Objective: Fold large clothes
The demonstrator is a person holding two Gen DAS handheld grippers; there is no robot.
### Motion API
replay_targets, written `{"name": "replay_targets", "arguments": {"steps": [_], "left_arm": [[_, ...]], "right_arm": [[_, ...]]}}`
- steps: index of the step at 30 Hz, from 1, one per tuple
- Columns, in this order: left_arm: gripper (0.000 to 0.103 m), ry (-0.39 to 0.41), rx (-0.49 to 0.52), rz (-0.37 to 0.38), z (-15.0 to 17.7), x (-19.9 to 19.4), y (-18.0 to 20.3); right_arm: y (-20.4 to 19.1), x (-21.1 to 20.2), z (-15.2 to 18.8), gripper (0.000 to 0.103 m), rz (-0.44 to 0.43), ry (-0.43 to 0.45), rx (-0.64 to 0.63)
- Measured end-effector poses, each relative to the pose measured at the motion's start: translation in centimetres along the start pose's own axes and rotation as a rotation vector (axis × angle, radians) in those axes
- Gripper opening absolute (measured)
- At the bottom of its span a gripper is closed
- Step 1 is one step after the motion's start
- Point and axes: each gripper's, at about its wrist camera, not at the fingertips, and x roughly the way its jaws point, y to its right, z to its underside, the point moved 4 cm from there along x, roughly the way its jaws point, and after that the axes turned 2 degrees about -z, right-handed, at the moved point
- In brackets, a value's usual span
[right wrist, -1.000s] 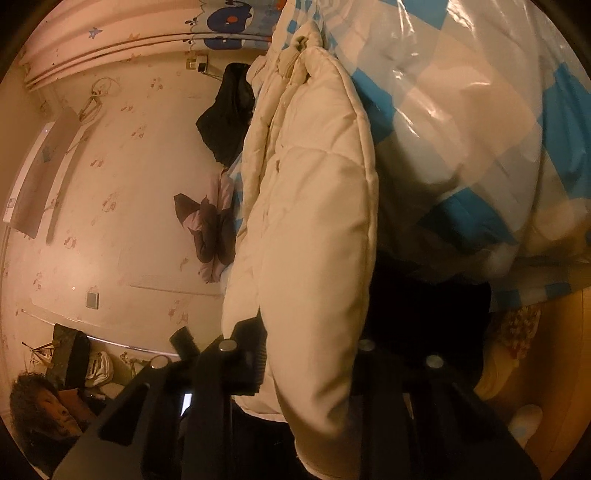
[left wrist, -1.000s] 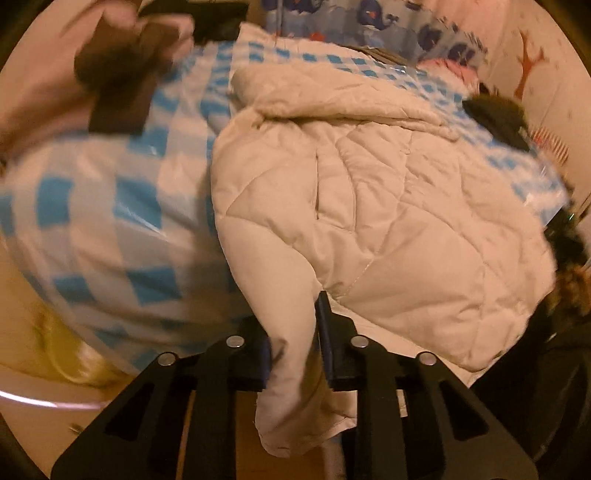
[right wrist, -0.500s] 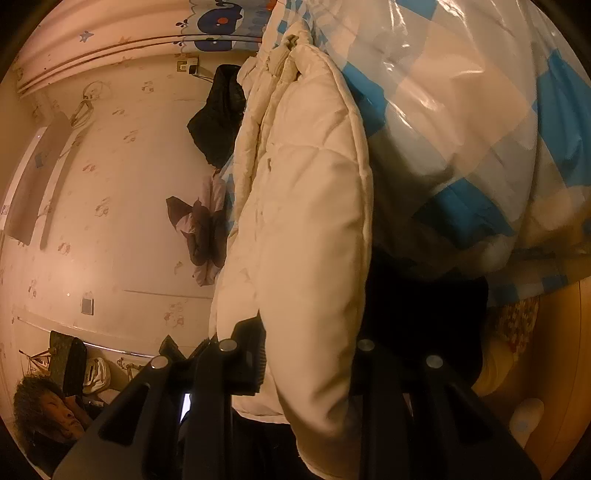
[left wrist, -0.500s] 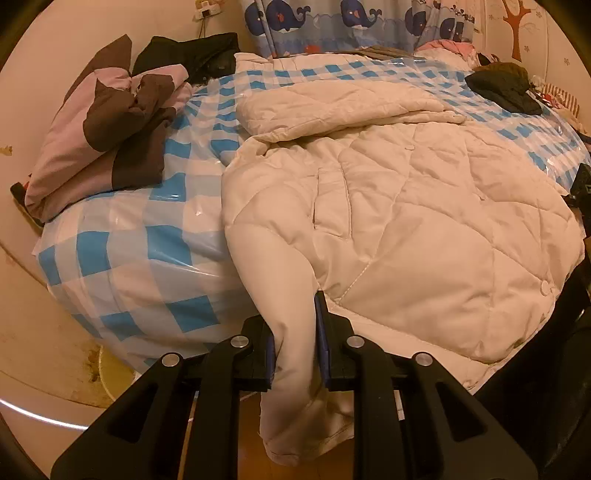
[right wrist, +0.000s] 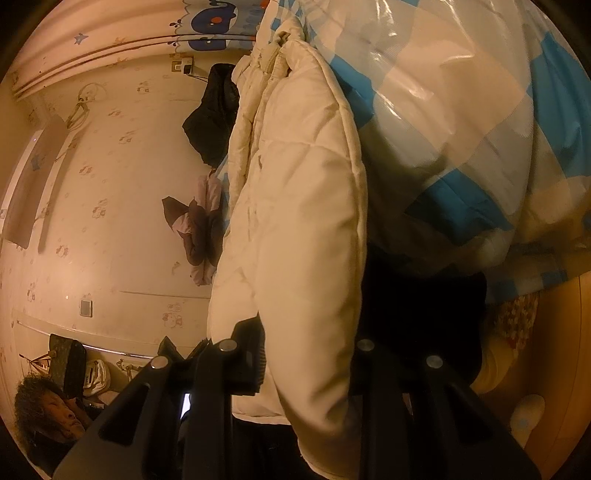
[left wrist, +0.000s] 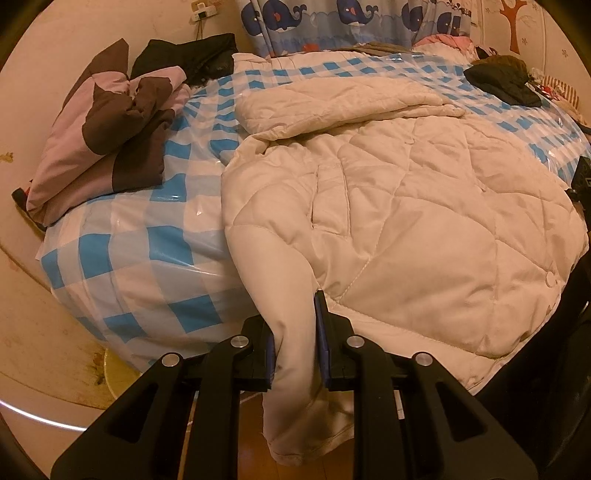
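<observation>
A cream quilted coat lies spread on the bed with the blue-and-white checked cover. One sleeve is folded across its upper part. My left gripper is shut on the coat's near-left corner, which hangs over the bed's front edge. In the right wrist view, rolled sideways, my right gripper is shut on a thick padded edge of the same coat. The right finger there is hidden behind the fabric.
A pink-and-brown folded garment and a black garment lie at the bed's far left. Another dark garment lies far right. A whale-print curtain hangs behind. A person's head shows low left in the right wrist view.
The left wrist view has swung and steadied, bringing the bed level; the coat corner stays held. The right gripper keeps its hold, and the coat sits slightly nearer in its view.
</observation>
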Motion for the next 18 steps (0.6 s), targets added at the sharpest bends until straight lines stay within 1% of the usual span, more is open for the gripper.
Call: {"name": "replay_targets", "arguments": {"steps": [9, 13, 15, 16, 17, 18], "left_arm": [[0.016, 0.002, 0.026, -0.025, 0.1, 0.0, 0.5], [0.018, -0.007, 0.018, -0.011, 0.2, 0.1, 0.5], [0.025, -0.021, -0.008, 0.026, 0.5, 0.4, 0.1], [0.033, -0.034, -0.041, 0.073, 0.9, 0.7, -0.4], [0.047, -0.046, -0.077, 0.13, 1.2, 1.0, -0.9], [0.053, -0.064, -0.15, 0.235, 1.9, 1.4, -2.0]], "right_arm": [[0.3, 0.2, 0.1, 0.027, -0.001, -0.001, 0.011], [0.4, 0.3, 0.2, 0.027, 0.001, -0.004, 0.016], [0.4, 0.3, 0.2, 0.027, 0.003, -0.005, 0.019], [0.4, 0.4, 0.2, 0.027, 0.003, -0.006, 0.02], [0.4, 0.4, 0.2, 0.027, 0.003, -0.006, 0.021], [0.4, 0.5, 0.3, 0.027, 0.004, -0.006, 0.024]]}}
